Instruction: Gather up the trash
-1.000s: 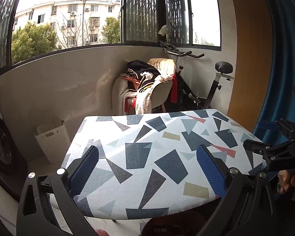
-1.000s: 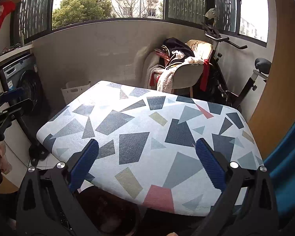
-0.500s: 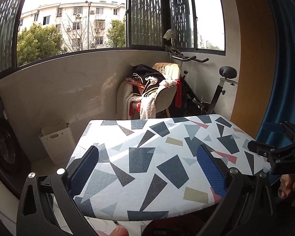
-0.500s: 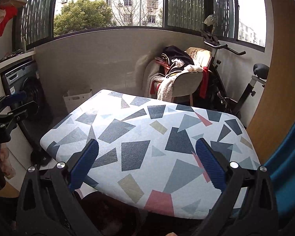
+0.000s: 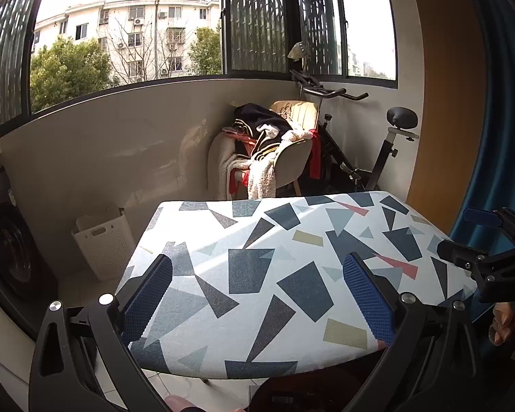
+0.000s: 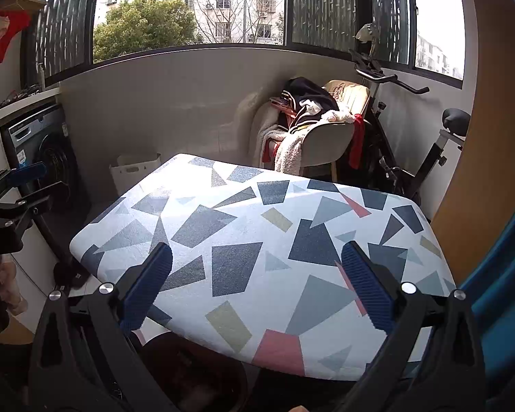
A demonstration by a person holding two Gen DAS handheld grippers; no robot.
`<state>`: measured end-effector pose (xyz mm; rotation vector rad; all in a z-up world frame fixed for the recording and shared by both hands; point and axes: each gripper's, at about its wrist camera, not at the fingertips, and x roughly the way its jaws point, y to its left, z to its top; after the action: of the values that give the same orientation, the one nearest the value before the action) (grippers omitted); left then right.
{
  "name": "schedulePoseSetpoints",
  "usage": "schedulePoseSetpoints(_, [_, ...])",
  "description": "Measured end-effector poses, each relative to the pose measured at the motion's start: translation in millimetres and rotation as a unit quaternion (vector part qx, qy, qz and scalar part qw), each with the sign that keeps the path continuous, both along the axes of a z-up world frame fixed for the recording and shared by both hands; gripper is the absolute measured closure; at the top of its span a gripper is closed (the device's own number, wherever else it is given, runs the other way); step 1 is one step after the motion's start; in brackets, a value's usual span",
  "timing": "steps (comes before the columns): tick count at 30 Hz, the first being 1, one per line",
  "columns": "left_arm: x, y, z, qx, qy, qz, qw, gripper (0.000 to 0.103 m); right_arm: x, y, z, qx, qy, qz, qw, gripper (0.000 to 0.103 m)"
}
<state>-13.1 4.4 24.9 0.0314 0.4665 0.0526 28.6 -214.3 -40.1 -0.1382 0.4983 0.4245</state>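
Observation:
The table (image 5: pixel 285 274) wears a white cloth printed with grey, blue, pink and tan shapes, and I see no loose item on it. My left gripper (image 5: pixel 257 264) hovers open over its near edge, blue pads wide apart and nothing between them. In its own view my right gripper (image 6: pixel 255 250) is open and empty over the near right side. Below the near edge stands a dark round bin (image 6: pixel 192 370), its contents unclear. Each gripper shows in the other's view: the right gripper (image 5: pixel 463 235) and the left gripper (image 6: pixel 37 185).
A chair piled with clothes (image 5: pixel 274 151) and an exercise bike (image 5: pixel 370 158) stand behind the table. A white laundry basket (image 5: pixel 103 240) and a washing machine (image 6: pixel 48 161) are on the left. A blue curtain (image 5: pixel 498 137) hangs on the right. A hand (image 5: pixel 501 322) holds the right gripper.
Both views have drifted only slightly; the table looks a little farther off in the right wrist view. Both grippers stay open and empty.

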Motion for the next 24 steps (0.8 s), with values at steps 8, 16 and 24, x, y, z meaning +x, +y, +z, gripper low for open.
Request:
schedulePoseSetpoints(8, [0.3,1.2,-1.4,-0.002,0.005,0.000,1.0000,0.006,-1.3,-1.5,-1.0,0.000,0.001,-0.002,1.000,0.006])
schedulePoseSetpoints(16, [1.3,1.7,-2.7,-0.003,0.006,-0.001,1.0000,0.006,-1.5,-2.0,-1.6,0.000,0.000,-0.002,1.000,0.006])
schedulePoseSetpoints(24, [-0.5,2.2,-5.4,-0.001,0.005,-0.004,1.0000,0.006,-1.4,-2.9,-2.5,0.001,0.002,-0.004,1.000,0.006])
